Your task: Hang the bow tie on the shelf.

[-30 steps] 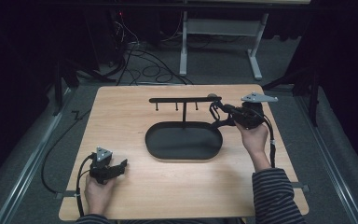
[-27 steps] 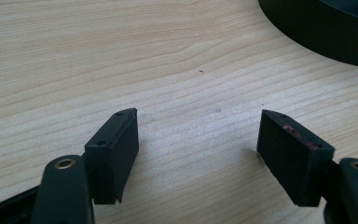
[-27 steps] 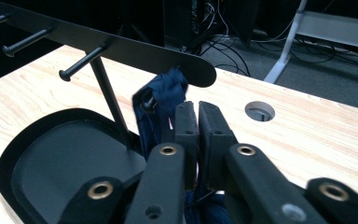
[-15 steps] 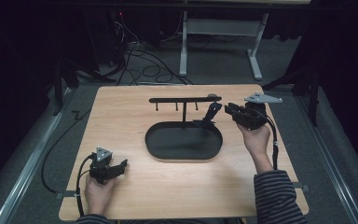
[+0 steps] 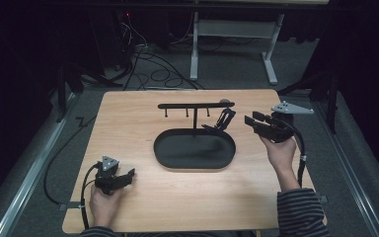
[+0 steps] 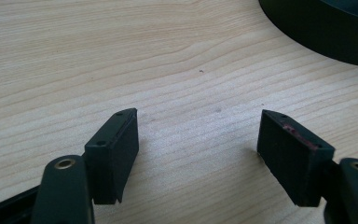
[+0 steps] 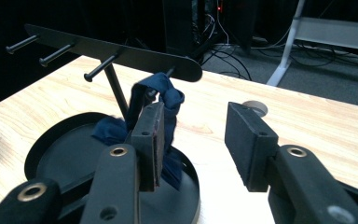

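While the work is judged from how things lie now, each line runs from the person's edge of the table outward.

Left gripper (image 5: 128, 174): at about 7 o'clock of the table (image 5: 143, 106), resting low on the wood in the person's left hand (image 5: 103, 202); in the left gripper view its jaws stand spread wide with bare wood between them, pinching nothing.

Tray (image 5: 163, 155): black oval dish at the table's middle, forming the base of the stand; its floor looks bare apart from the cloth's lower end at its 2 o'clock side.

Right gripper (image 5: 250, 119): at about 3 o'clock, just right of the stand, held in the right hand (image 5: 279, 150); its jaws have just been opening, and in the right gripper view they stand apart with nothing between the pads.

Cloth (image 7: 165, 100): dark blue fabric, looped over the end peg of the rack at the 3 o'clock end, its tail trailing down into the tray; the near jaw stands in front of it, and touch cannot be told.

Rack (image 5: 196, 105): black bar on an upright post, with three other pegs bare.

Done: the cloth appears hung and let go.

Left: probably backing the right gripper clear; whether the drape needs tidying is uncertain.
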Available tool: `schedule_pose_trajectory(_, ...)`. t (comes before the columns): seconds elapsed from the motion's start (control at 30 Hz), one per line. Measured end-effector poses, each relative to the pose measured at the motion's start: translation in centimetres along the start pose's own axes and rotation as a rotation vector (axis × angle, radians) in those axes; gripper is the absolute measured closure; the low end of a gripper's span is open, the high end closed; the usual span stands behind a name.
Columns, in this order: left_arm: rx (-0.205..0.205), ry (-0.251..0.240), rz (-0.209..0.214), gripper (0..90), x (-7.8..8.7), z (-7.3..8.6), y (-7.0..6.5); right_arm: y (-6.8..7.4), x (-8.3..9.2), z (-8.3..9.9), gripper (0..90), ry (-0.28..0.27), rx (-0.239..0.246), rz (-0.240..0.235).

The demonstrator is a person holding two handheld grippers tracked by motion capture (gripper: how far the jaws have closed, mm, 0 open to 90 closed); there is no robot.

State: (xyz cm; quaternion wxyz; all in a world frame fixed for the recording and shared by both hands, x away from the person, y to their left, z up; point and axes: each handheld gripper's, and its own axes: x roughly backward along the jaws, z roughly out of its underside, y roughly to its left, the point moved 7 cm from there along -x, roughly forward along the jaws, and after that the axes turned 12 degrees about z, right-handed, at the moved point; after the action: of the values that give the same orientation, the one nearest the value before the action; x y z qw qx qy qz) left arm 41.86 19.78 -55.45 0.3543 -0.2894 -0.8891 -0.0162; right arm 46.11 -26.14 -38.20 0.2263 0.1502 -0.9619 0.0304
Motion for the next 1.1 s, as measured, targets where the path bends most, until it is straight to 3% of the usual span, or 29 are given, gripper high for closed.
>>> schedule_pose_trajectory(1.1,-0.004,0.003,-0.002,29.9,0.0,0.0,0.0,-1.7,3.8,3.1,57.1,-0.005,-0.055,0.01)
